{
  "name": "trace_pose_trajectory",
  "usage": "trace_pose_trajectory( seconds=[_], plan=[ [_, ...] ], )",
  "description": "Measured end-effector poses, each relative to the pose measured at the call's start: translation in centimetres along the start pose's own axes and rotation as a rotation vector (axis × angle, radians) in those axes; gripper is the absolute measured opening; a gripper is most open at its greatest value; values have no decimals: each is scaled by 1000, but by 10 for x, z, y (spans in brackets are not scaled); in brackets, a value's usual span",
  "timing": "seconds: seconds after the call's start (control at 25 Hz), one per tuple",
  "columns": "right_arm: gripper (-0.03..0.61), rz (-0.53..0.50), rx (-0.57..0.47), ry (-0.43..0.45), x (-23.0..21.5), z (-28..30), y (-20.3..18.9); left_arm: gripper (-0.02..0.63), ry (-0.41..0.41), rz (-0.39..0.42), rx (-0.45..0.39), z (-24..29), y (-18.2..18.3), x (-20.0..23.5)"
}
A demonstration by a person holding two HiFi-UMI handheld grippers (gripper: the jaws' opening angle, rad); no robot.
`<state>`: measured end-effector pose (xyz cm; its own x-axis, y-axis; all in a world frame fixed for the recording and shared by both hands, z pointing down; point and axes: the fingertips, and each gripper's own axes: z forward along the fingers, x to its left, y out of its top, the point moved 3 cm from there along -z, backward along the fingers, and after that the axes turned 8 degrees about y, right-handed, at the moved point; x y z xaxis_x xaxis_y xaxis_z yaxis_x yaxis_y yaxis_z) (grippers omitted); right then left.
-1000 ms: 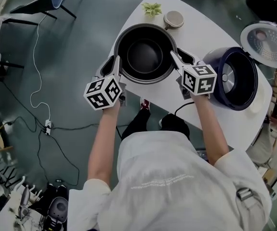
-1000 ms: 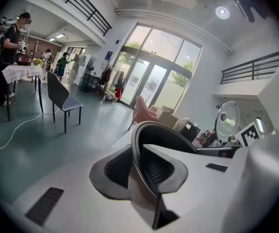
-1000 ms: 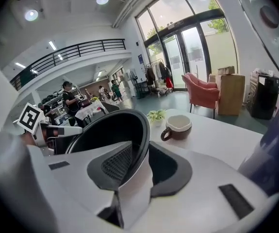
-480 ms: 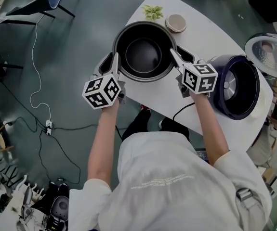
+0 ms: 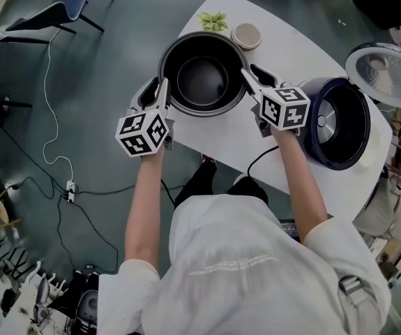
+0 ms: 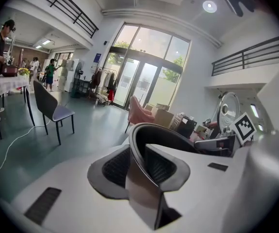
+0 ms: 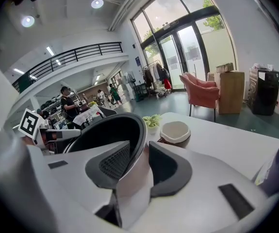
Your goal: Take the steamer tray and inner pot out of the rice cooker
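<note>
On the table (image 5: 305, 40), to the left of the open rice cooker (image 5: 339, 121), the inner pot (image 5: 203, 75) sits upright, and both sets of jaws have just been opening. My left gripper (image 5: 155, 91) and right gripper (image 5: 254, 77) each straddle its rim with slack beside the pads, so I judge it set down and released. It is dark, round, thin-walled and empty; I see no steamer tray
</note>
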<state>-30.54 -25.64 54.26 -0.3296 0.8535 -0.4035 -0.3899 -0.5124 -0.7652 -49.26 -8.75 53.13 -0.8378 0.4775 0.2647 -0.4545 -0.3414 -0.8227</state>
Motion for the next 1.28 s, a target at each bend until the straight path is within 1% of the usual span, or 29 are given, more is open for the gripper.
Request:
trace_pose_trajectory(
  seconds=[0.16, 0.36, 0.48, 0.6, 0.76, 0.96, 1.12, 1.28],
  plan=[
    [146, -13, -48, -50, 6, -30, 3, 120, 3, 50, -21, -18, 1, -2],
    [146, -68, -79, -39, 29, -62, 0, 118, 16, 107, -56, -45, 1, 0],
    [139, -102, -125, -39, 47, -96, 5, 118, -20, 178, -73, -65, 3, -16],
    [133, -120, -190, -67, 59, -143, 10, 118, -76, 271, -110, -84, 10, -47],
    [129, -156, -288, -173, 63, -212, 16, 117, -181, 368, -169, -98, 21, -99],
    [129, -192, -340, -334, 49, -306, 7, 117, -329, 492, -220, -117, 28, -183],
    [127, -201, -372, -459, 42, -372, -6, 114, -433, 537, -266, -135, 34, -241],
    [126, -193, -398, -559, 45, -431, -26, 107, -507, 583, -302, -158, 33, -291]
  ],
)
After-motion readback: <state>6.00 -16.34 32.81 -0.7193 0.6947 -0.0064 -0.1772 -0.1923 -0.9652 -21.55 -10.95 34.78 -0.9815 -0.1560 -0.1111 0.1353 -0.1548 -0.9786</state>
